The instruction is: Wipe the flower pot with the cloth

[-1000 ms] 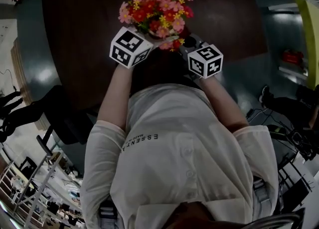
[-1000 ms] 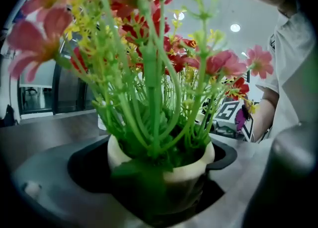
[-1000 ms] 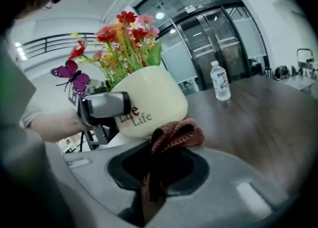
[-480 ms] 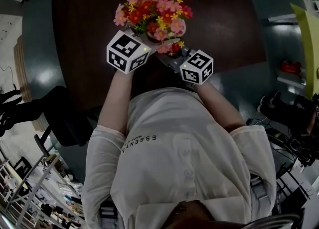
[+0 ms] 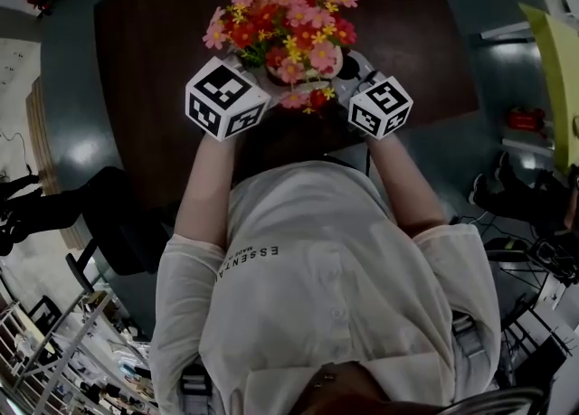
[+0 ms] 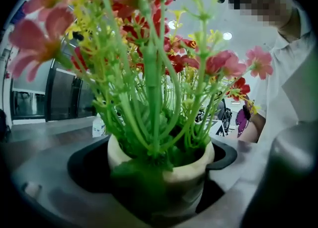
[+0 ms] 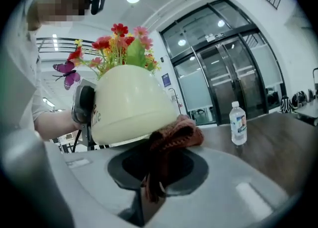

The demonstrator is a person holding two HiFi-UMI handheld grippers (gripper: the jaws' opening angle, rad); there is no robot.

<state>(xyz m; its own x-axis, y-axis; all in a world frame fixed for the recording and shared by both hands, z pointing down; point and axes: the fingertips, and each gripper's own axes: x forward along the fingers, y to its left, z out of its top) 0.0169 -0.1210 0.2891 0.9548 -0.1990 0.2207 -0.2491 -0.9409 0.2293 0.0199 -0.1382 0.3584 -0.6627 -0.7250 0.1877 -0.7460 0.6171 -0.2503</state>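
The person stands at the dark table [image 5: 154, 42] with 1 gripper in each hand, and the flower pot [image 7: 126, 105] is between the 2, over the near side of the table. The left gripper [image 6: 156, 192] has its jaws closed on the cream pot, just under the rim, so the flowers [image 5: 285, 20] rise right in front of it. I think it holds the pot in this way to keep it steady and to leave the round side free for wiping. The right gripper [image 7: 149, 182] has its jaws tight on a reddish-brown cloth [image 7: 174, 135]. The bunched top of the cloth touches the lower side of the pot, opposite the other gripper. A water bottle [image 7: 238, 122] stands well apart, further back on the table. In my judgement the wiping is under way.
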